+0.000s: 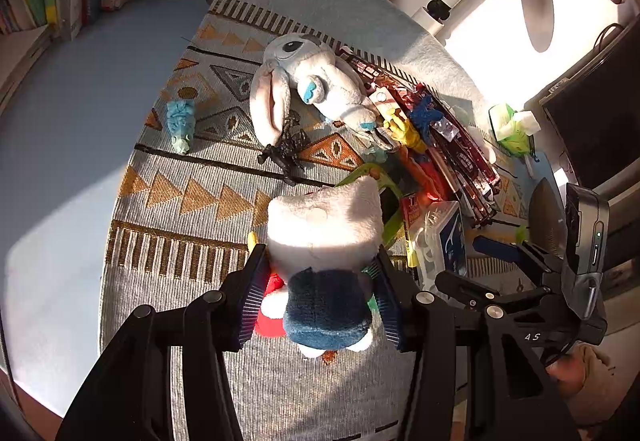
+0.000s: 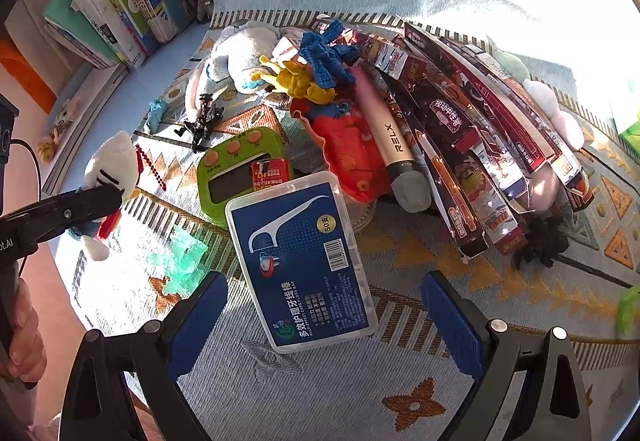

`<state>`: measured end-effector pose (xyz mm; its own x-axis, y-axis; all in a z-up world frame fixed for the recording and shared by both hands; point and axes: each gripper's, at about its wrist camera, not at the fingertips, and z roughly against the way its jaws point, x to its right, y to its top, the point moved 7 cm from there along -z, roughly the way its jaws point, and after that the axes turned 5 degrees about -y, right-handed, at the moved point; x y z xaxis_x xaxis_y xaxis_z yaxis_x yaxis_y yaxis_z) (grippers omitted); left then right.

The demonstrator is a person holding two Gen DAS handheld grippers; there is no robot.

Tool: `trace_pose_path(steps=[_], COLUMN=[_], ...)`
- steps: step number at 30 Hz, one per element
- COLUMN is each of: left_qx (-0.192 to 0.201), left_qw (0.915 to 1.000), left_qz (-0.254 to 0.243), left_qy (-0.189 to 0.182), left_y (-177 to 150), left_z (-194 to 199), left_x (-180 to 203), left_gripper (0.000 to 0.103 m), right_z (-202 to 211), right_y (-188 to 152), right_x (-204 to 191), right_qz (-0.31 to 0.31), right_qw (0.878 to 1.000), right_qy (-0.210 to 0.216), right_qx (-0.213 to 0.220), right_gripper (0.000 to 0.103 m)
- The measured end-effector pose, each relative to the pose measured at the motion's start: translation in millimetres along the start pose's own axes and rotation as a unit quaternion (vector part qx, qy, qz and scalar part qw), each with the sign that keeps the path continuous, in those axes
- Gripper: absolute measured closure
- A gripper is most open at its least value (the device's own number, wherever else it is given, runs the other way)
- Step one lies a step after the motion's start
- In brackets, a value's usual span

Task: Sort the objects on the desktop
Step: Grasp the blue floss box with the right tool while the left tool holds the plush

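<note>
My left gripper point(image 1: 320, 293) is shut on a small plush doll point(image 1: 324, 237) with a white head and a blue body, held above the patterned mat point(image 1: 180, 201). The doll also shows in the right wrist view point(image 2: 110, 169), clamped in the left gripper. My right gripper point(image 2: 324, 305) is open, its jaws wide on either side of a blue floss pick box point(image 2: 300, 257) that lies flat on the mat point(image 2: 400, 381). The box also shows in the left wrist view point(image 1: 444, 241).
A grey rabbit plush point(image 1: 304, 85), a black figure point(image 1: 286, 151), a light blue toy point(image 1: 180, 121), a green timer point(image 2: 236, 169), a RELX stick point(image 2: 384, 129), red card packs point(image 2: 480, 145), yellow and blue toys point(image 2: 312, 69) lie on the mat. Books point(image 2: 120, 9) stand behind.
</note>
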<state>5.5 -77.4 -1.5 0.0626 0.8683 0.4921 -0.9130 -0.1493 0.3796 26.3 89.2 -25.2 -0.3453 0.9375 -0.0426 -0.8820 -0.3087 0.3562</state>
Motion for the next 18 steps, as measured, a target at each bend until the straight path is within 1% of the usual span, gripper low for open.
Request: trace_pose_path(steps=[10,13,18], left_qx=[-0.001,0.002,0.005], left_qw=[1.0,1.0,1.0], left_qz=[-0.007,-0.002,0.006], left_qy=[-0.001,-0.002,-0.004], left_y=[2.4,3.0,3.7], left_z=[-3.0,-2.0,-1.8], left_x=[7.0,5.3,2.8], left_gripper=[0.056,0.056,0.056], right_z=[-0.2,6.1,1.4], right_y=[2.2,4.0,4.8], right_x=[-2.3,-1.4,5.5], right_qz=[-0.002,-0.011,-0.024], right_qw=[1.0,1.0,1.0], right_qy=[0.008,0.022,0.016], right_qx=[0.004,0.014,0.007], right_gripper=[0.005,0.005,0.005])
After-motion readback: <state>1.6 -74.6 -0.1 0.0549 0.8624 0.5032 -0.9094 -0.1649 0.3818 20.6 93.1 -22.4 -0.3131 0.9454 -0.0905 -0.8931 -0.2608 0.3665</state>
